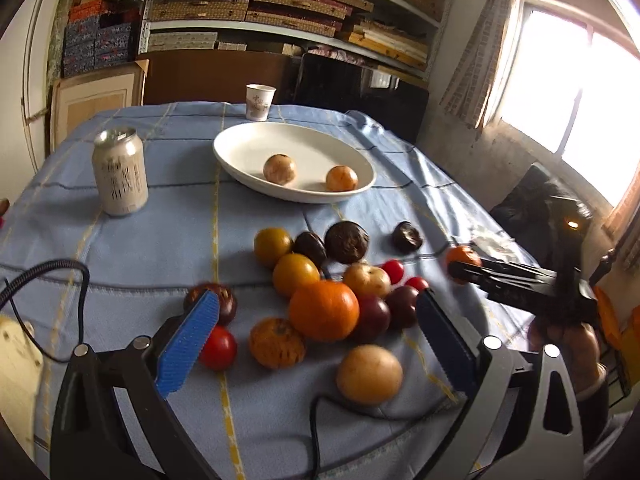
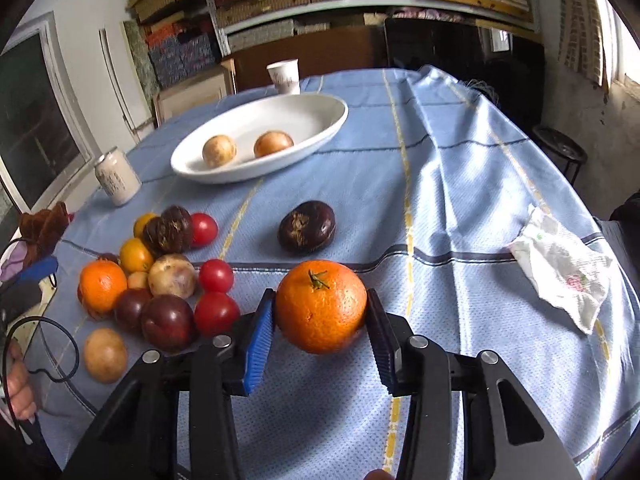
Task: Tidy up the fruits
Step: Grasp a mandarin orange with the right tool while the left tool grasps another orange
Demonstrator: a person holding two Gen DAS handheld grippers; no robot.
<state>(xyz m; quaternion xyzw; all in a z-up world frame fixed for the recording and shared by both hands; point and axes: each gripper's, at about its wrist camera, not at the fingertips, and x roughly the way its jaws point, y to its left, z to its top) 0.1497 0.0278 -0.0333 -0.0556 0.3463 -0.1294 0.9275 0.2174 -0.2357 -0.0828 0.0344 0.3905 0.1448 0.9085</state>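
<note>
A white oval dish holds two tan round fruits. A pile of fruits lies on the blue tablecloth: a large orange, yellow, dark purple and tan fruits, red tomatoes. My left gripper is open, its blue pads either side of the pile just above it. My right gripper is shut on an orange and holds it above the cloth; it shows at the right of the left wrist view. A dark wrinkled fruit lies alone beyond it.
A drink can stands at the left. A paper cup stands behind the dish. A crumpled napkin lies at the right. Shelves of boxes are behind the table. Cables trail near the front edge.
</note>
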